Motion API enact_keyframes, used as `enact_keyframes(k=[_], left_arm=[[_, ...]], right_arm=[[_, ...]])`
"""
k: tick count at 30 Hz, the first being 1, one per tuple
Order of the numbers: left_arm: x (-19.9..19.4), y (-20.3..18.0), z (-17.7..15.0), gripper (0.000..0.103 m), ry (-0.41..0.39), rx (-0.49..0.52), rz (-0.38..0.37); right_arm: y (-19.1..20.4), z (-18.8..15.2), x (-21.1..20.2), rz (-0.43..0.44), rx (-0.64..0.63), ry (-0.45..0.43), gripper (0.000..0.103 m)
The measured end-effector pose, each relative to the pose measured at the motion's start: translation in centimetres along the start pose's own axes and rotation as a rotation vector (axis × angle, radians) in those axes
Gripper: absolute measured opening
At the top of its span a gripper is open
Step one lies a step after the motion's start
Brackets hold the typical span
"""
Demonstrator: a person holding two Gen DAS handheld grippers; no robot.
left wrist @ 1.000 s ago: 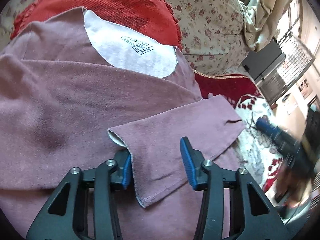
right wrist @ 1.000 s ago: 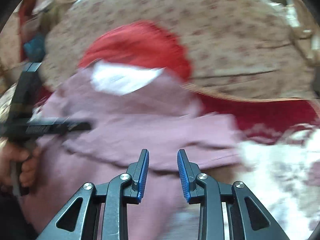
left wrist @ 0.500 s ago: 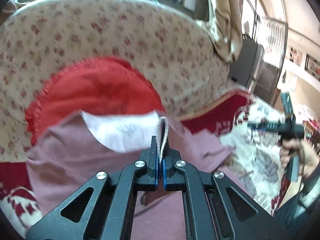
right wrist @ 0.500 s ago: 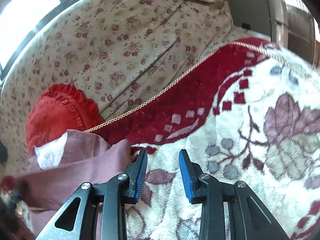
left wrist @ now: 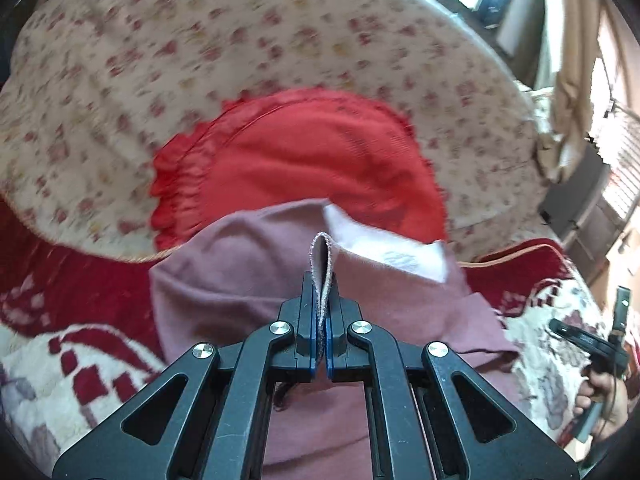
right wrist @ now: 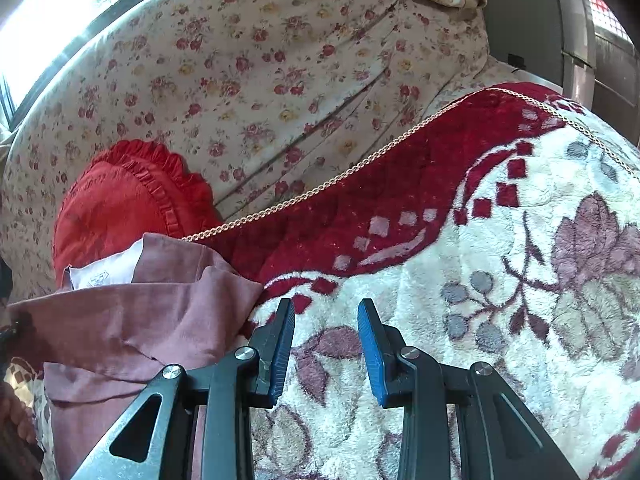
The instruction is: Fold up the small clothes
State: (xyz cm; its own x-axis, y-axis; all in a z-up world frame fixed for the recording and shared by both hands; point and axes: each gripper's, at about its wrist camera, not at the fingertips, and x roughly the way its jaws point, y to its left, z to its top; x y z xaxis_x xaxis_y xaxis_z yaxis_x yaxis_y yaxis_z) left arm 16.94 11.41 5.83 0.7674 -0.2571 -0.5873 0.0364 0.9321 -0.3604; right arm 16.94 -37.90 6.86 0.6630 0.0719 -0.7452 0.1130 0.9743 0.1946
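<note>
Since a second ago the left gripper (left wrist: pixel 322 328) has clamped its jaws on the sleeve edge of the mauve shirt (left wrist: pixel 240 280) and lifted it, a small loop of fabric standing up between the pads. Right gripper (right wrist: pixel 326 348) has swung off the garment and now hangs over bare blanket (right wrist: pixel 500 280), jaws apart with nothing between them. The shirt lies on the blanket, its collar against the red cushion (left wrist: pixel 304 160) by the floral sofa back (right wrist: pixel 280 60). Open blanket spreads to the right of the shirt's edge.
</note>
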Motion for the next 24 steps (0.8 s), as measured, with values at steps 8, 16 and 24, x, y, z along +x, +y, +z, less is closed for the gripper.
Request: enact_keyframes(k=[8,16,24], left_arm=[[1.0,2.5,-0.9,0.001,0.070,-0.079,0.101],[1.7,5.0,-1.4,0.006,0.123,-0.194,0.183],[-2.2,1.2,-0.3,0.011,-0.118,-0.016,0.291]], right_arm=[[0.1,-0.1,0.2,0.005,-0.007,0.008,0.031],[0.6,-0.2,0.5,0.005,-0.022,0.016,0.031],[2.0,-0.2,0.4,0.077,-0.072,-0.020,0.031]])
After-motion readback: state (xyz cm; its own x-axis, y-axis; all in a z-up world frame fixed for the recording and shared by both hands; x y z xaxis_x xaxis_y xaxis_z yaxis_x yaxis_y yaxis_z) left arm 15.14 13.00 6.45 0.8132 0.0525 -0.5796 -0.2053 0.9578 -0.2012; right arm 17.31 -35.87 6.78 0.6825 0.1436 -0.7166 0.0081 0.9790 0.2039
